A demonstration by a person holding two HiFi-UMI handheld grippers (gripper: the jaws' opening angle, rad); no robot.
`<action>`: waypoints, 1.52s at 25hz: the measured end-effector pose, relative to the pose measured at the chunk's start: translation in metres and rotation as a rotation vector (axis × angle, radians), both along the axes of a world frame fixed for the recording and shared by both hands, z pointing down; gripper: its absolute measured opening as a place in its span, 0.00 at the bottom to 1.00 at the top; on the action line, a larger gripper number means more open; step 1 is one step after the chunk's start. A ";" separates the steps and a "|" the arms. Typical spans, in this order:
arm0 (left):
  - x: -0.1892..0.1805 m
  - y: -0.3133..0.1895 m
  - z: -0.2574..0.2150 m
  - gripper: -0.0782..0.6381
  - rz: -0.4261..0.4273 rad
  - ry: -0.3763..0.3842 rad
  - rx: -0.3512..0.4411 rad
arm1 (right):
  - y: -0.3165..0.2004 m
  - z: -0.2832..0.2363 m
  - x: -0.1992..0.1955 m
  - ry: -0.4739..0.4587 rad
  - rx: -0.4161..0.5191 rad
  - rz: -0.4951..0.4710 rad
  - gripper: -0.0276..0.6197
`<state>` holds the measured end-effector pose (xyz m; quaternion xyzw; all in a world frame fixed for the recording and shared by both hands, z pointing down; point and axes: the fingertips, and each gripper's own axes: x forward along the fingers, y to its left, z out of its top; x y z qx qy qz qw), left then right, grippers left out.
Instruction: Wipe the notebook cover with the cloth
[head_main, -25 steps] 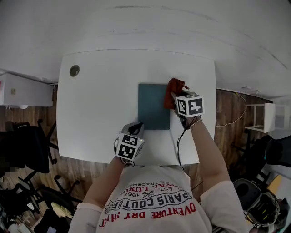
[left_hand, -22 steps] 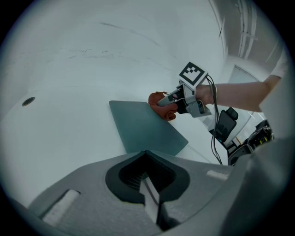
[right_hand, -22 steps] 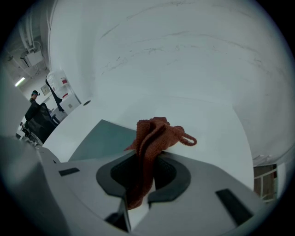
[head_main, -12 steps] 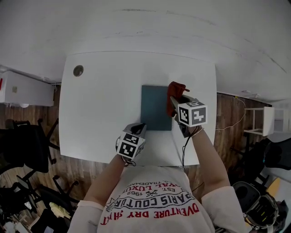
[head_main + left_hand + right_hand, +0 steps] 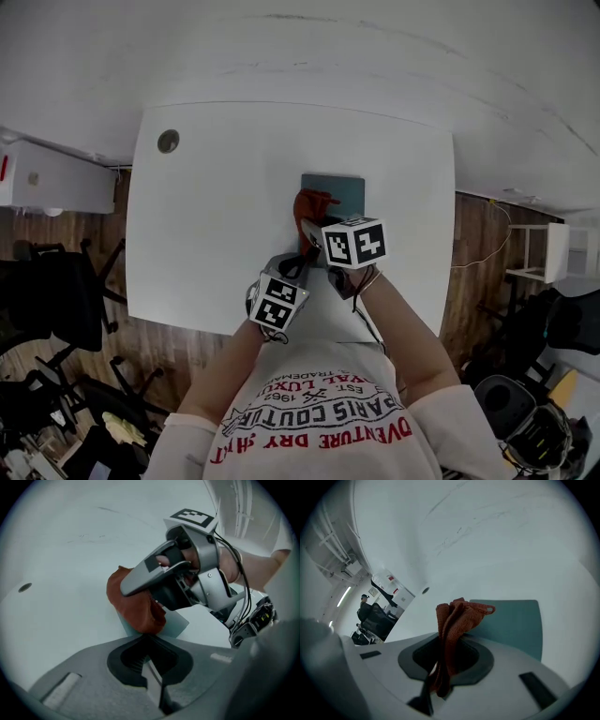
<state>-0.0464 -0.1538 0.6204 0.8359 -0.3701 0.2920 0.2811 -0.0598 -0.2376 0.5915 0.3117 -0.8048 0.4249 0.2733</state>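
Cloth sits pinched in right gripper over notebook, while left gripper is closed beside its near corner

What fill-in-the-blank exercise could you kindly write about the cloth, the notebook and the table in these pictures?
1. The right gripper is shut on the red ___.
2. The cloth meets the left edge of the teal ___.
3. The notebook lies flat on the white ___.
4. The table has a small round hole near its far ___ corner.

Missing words: cloth; notebook; table; left
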 end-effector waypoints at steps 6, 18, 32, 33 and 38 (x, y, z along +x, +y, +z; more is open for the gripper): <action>-0.001 0.001 0.000 0.12 0.001 -0.001 0.013 | -0.002 0.020 -0.006 0.055 0.014 -0.017 0.16; -0.002 0.002 0.001 0.12 0.002 -0.016 0.015 | -0.009 0.026 0.025 0.147 0.090 -0.029 0.16; -0.001 0.003 -0.001 0.12 0.002 -0.018 0.020 | -0.008 0.027 0.076 0.177 0.087 0.003 0.17; -0.001 0.003 -0.001 0.12 0.003 -0.018 0.020 | -0.007 0.027 0.080 0.180 0.086 0.007 0.17; -0.001 0.003 -0.001 0.12 0.007 -0.020 0.018 | -0.007 0.027 0.106 0.204 0.084 0.025 0.17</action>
